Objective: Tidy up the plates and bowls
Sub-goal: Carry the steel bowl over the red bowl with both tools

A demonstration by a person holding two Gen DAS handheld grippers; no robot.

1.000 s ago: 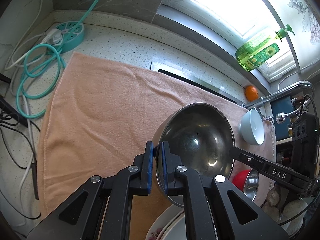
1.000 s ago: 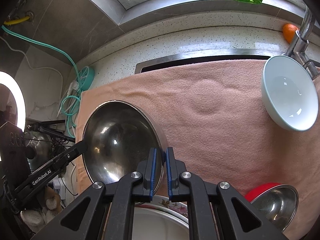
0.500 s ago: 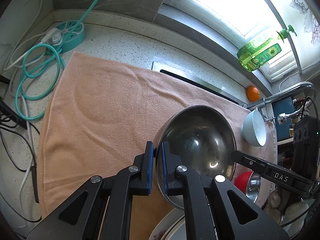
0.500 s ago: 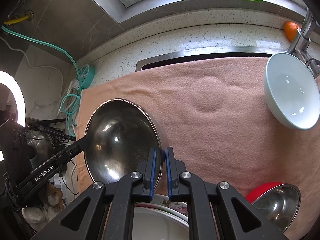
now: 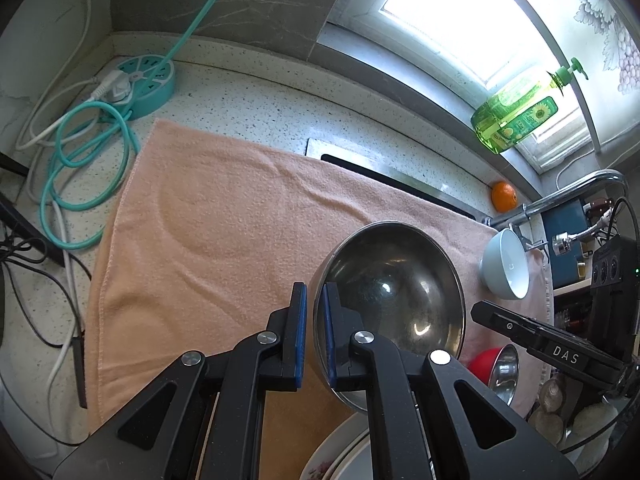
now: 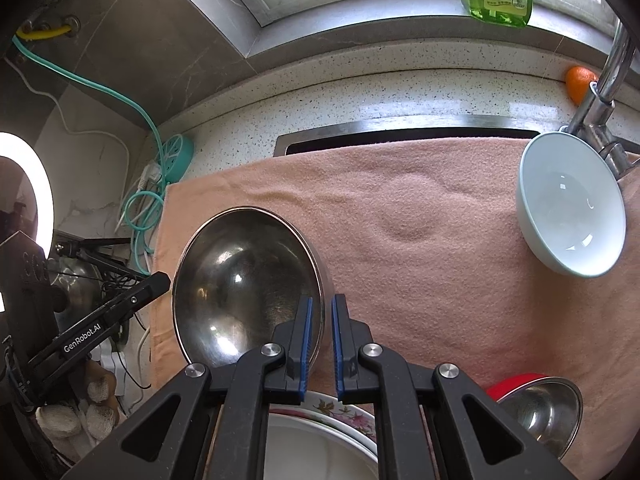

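**Both grippers on the big steel bowl, mid-carry**

The left hand-held gripper and right hand-held gripper each pinch opposite rims of the steel bowl, held over the peach towel. I'd guess the next move is setting it down level. The white bowl waits at 2 o'clock.

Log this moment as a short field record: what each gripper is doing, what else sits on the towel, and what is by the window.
left gripper: shut on rim of steel bowl
right gripper: shut on the opposite rim
steel bowl: held by both grippers over the peach towel
white bowl: on towel, by the faucet
small steel bowl: red outside, near edge
floral plate: below grippers
windowsill: green soap bottle
counter: orange
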